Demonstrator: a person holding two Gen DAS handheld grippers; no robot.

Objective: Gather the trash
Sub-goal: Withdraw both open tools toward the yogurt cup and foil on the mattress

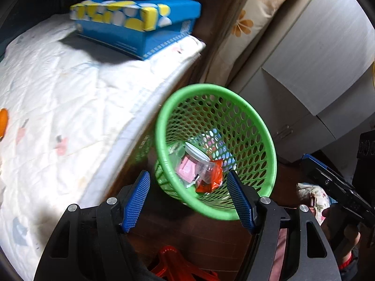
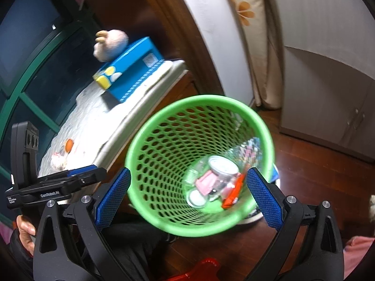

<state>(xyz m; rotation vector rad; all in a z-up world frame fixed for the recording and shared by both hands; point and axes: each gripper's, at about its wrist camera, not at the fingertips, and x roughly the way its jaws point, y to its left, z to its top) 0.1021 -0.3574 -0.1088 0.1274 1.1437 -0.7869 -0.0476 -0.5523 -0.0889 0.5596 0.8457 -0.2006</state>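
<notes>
A green mesh basket (image 1: 204, 87) (image 2: 199, 99) stands on the wooden floor beside a padded bench. Inside lie a clear cup with a white lid (image 1: 199, 154) (image 2: 222, 166), a pink wrapper (image 1: 185, 168) (image 2: 205, 182) and an orange-red wrapper (image 1: 211, 182) (image 2: 232, 196). My left gripper (image 1: 188, 174) hovers above the basket's near rim, open, nothing between its blue pads. My right gripper (image 2: 188, 173) is open over the basket's mouth, holding nothing. Each gripper shows at the edge of the other's view, the right gripper (image 1: 314, 166) and the left gripper (image 2: 91, 172). A small orange item (image 1: 2, 124) (image 2: 69, 145) lies on the bench pad.
A blue tissue box (image 1: 136, 21) (image 2: 131, 75) with a plush toy (image 2: 110, 44) sits on the white quilted pad (image 1: 58, 105). A white cabinet (image 1: 316, 70) and a flowered curtain (image 1: 253, 23) stand behind the basket. A red plastic stool (image 1: 173, 264) is below the grippers.
</notes>
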